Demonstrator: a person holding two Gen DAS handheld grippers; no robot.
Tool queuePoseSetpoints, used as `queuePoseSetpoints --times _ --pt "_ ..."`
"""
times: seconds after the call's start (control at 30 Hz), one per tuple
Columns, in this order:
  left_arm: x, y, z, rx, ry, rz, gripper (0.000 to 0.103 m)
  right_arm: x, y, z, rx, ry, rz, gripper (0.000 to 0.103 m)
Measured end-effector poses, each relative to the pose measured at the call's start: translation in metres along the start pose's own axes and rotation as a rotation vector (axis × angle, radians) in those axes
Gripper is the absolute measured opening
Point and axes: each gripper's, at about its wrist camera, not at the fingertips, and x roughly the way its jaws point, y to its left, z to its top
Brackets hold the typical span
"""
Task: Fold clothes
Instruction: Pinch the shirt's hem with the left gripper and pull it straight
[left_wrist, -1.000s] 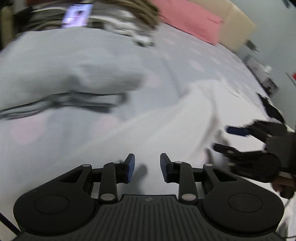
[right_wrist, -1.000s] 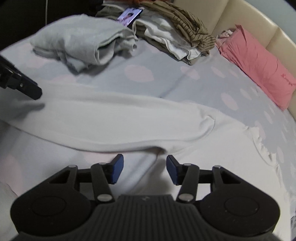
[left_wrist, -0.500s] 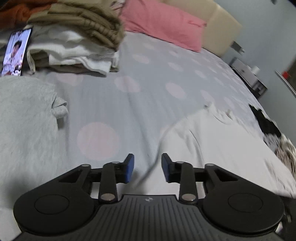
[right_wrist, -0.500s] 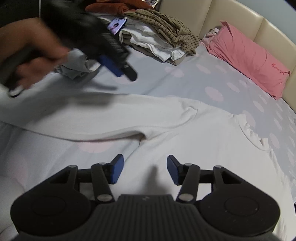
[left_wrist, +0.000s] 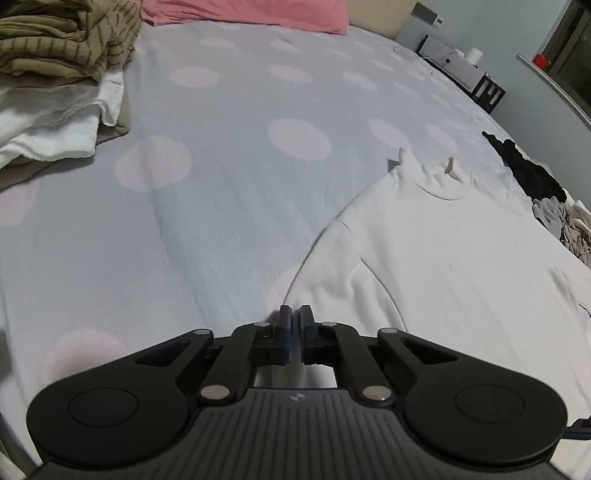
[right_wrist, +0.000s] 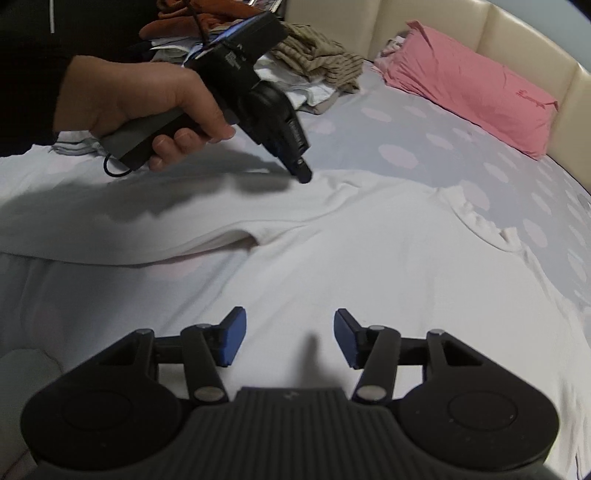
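Here, the left gripper (left_wrist: 294, 334) is seen at the bottom centre of the left wrist view with its blue pads drawn almost together, only a thin slit between them, at the edge of the white long-sleeved cotton top (left_wrist: 461, 266); whether cloth is pinched between them cannot be told. From the fingertips the top spreads toward the right of the frame, its sleeve seam running up to the ribbed collar (left_wrist: 443, 181) at centre right. In the right wrist view the same gripper (right_wrist: 303, 173) is shown at upper left, held in the person's left hand (right_wrist: 147, 99), its tip touching or just above the sleeve near the shoulder.

The right gripper (right_wrist: 290, 341) is held wide open at the bottom centre of its own view, nothing between its blue pads, with the body of the top (right_wrist: 332, 266) directly beneath and beyond it.

Further out, the grey bedsheet with pale pink dots (left_wrist: 221, 184) is spread under the top. A pile of folded striped and white garments (left_wrist: 55, 74) is stacked at upper left, and a pink pillow (right_wrist: 476, 88) is set at upper right against the cream padded headboard (right_wrist: 443, 26).
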Motion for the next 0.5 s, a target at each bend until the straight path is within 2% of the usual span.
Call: queuePoseSetpoints --times 0.1,0.17,0.37,0.43,0.5 --pt "-0.008 -0.001 0.004 0.015 -0.045 0.039 0.001 -0.004 -0.007 -0.002 0.018 0.002 -0.015 0.056" --pt "-0.011 0.004 0.007 -0.016 -0.071 0.055 0.000 -0.006 -0.011 -0.003 0.031 0.002 -0.024 0.056" --pt "0.003 0.007 0.006 0.011 -0.057 0.099 0.001 -0.010 -0.010 -0.007 0.041 -0.001 -0.018 0.056" --pt "-0.004 0.007 0.004 0.004 -0.090 0.090 0.004 -0.011 -0.006 -0.007 0.029 0.000 -0.009 0.056" --pt "-0.023 0.009 0.004 -0.040 -0.149 0.117 0.007 -0.013 -0.002 -0.006 0.019 0.000 -0.001 0.056"
